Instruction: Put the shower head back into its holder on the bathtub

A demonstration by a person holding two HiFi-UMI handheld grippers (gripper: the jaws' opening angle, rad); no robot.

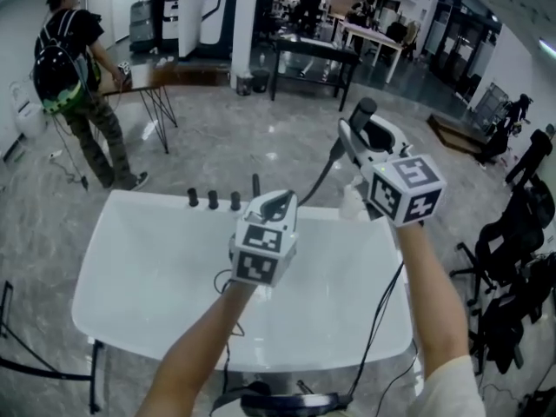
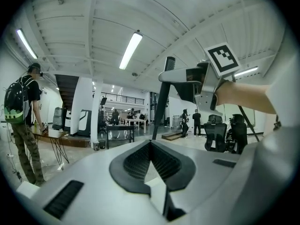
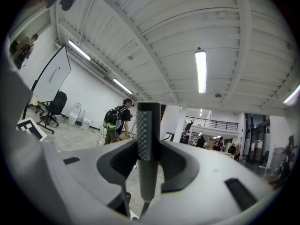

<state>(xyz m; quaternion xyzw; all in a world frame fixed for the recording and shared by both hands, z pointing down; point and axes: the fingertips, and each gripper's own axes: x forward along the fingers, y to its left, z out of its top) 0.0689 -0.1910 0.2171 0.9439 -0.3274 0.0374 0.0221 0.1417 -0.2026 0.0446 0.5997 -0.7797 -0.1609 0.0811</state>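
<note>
Right gripper [image 1: 356,133] jaws are clamped on the shower head [image 3: 143,144], held upright above the bathtub's [image 1: 130,207] far right corner. Left gripper [image 1: 276,205] jaws are closed, apparently pinching the hose [image 1: 323,176] to control slack. The head is not yet in its holder.

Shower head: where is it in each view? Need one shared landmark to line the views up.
Head view: shower head in the upper half, right of centre.
Left gripper view: upper middle, slightly right.
Right gripper view: dead centre, upright.
Shared landmark: person with backpack.
</note>
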